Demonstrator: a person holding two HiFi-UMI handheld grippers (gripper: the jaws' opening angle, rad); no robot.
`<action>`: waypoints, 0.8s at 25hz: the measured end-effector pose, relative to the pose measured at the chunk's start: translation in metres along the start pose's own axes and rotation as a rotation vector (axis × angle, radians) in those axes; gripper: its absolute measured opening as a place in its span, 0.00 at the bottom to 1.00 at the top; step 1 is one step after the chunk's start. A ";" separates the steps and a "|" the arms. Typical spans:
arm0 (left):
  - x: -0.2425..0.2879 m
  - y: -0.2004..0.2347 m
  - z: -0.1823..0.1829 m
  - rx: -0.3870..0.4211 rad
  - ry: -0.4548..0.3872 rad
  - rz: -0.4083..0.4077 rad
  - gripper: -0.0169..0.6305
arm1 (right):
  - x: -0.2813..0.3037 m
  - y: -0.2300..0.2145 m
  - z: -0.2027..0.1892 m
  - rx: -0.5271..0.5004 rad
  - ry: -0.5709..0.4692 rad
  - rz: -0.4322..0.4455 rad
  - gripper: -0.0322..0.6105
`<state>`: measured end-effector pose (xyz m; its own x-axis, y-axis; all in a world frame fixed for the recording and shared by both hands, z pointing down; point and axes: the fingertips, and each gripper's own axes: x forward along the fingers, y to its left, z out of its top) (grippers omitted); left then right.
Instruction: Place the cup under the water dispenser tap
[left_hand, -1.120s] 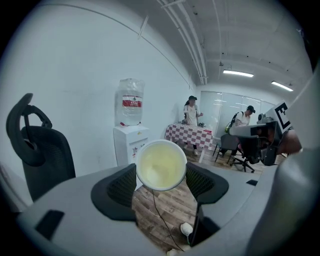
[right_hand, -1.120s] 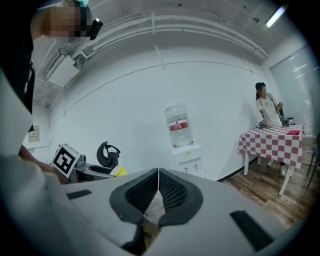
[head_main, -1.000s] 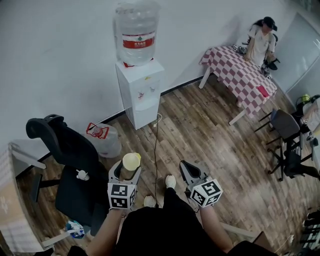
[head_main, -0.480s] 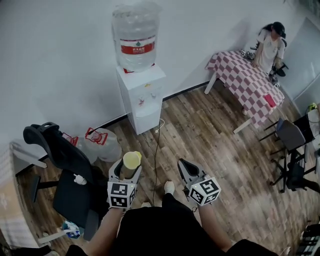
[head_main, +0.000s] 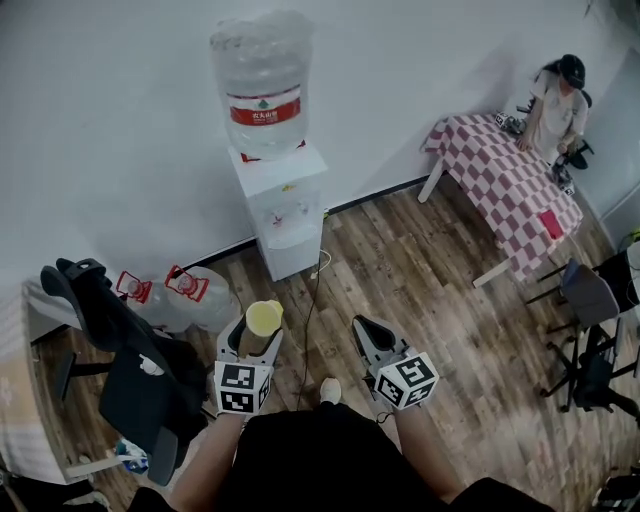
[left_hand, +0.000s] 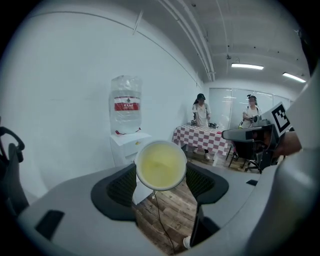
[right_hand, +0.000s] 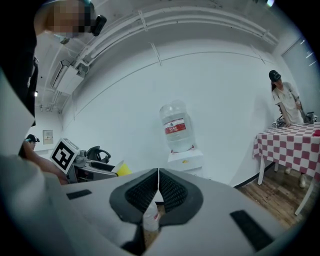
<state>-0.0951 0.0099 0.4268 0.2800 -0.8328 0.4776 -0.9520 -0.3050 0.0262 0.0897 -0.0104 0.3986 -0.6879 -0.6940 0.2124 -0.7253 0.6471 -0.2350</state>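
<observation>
A pale yellow cup (head_main: 264, 317) stands upright between the jaws of my left gripper (head_main: 254, 338), which is shut on it; in the left gripper view its empty inside (left_hand: 161, 165) faces the camera. My right gripper (head_main: 362, 326) is beside it with its jaws pressed together (right_hand: 158, 172) and nothing in them. Ahead, against the white wall, stands the white water dispenser (head_main: 283, 205) with a large clear bottle (head_main: 262, 80) on top, also seen past the cup (left_hand: 126, 146) and above the right jaws (right_hand: 185, 160). Both grippers hang over the wooden floor, well short of it.
A black office chair (head_main: 120, 340) stands at the left, with two large bottles (head_main: 195, 295) lying on the floor behind it. A cable (head_main: 312, 300) runs across the floor from the dispenser. A checked table (head_main: 510, 185) with a person (head_main: 560, 95) beside it is at the right.
Both grippers have been carried forward towards the dispenser, which now lies closer. The chair has slid back at the left. The cup stays in the left jaws.
</observation>
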 end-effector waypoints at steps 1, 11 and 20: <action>0.006 -0.003 0.001 -0.003 0.004 0.004 0.52 | 0.002 -0.007 0.001 0.002 0.003 0.006 0.09; 0.053 -0.025 0.010 -0.033 0.031 0.047 0.52 | 0.014 -0.060 -0.004 -0.011 0.054 0.075 0.09; 0.080 -0.019 0.004 -0.054 0.087 0.051 0.52 | 0.041 -0.072 -0.008 0.005 0.098 0.115 0.09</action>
<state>-0.0545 -0.0526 0.4613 0.2212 -0.8025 0.5541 -0.9707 -0.2358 0.0461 0.1136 -0.0832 0.4317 -0.7662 -0.5809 0.2749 -0.6413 0.7191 -0.2678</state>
